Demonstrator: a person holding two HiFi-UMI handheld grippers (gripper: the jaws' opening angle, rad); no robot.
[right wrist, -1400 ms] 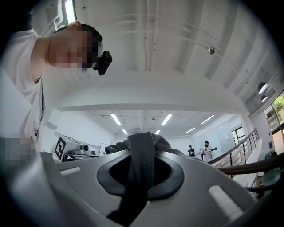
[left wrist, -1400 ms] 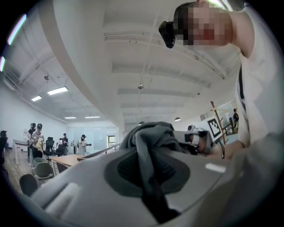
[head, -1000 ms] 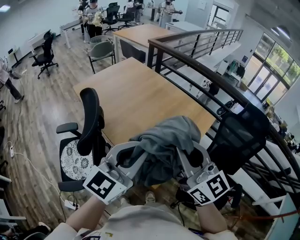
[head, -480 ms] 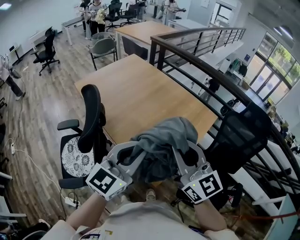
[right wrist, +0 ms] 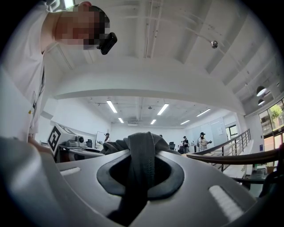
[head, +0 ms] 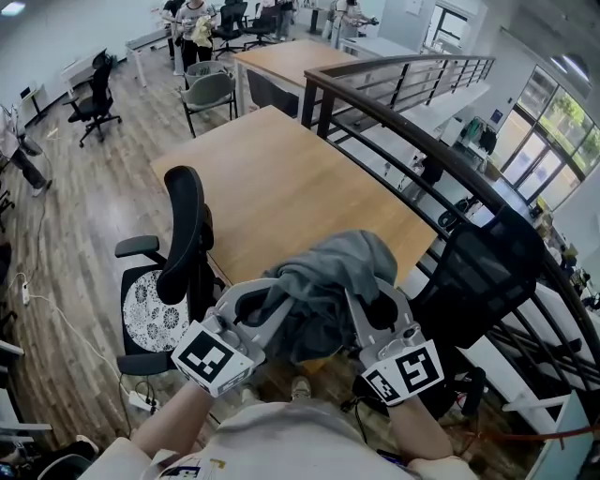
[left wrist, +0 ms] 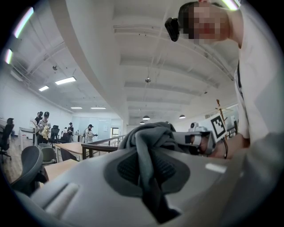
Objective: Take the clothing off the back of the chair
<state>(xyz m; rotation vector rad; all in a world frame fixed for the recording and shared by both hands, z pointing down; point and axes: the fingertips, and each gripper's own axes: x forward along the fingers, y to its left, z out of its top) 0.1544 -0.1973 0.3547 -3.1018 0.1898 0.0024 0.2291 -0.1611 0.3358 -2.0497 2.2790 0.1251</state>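
A bunched grey garment (head: 328,277) hangs between both grippers, in front of me above the near end of the wooden table (head: 281,183). My left gripper (head: 274,307) is shut on a fold of the garment (left wrist: 148,146), which runs down between the pads. My right gripper (head: 361,305) is shut on another fold of the garment (right wrist: 142,150) in the same way. The two grippers point toward each other, roughly level. A black mesh chair (head: 478,272) stands at the right with a bare back. Another black chair (head: 183,244) with a patterned seat stands at the left.
A dark metal railing (head: 412,141) runs diagonally along the table's right side, with a drop beyond it. More tables and chairs (head: 211,94) stand farther back, where several people (head: 192,28) are. Cables and a power strip (head: 141,405) lie on the wooden floor at the left.
Both grippers, still shut on the garment, have sunk a little. The grip looks the same.
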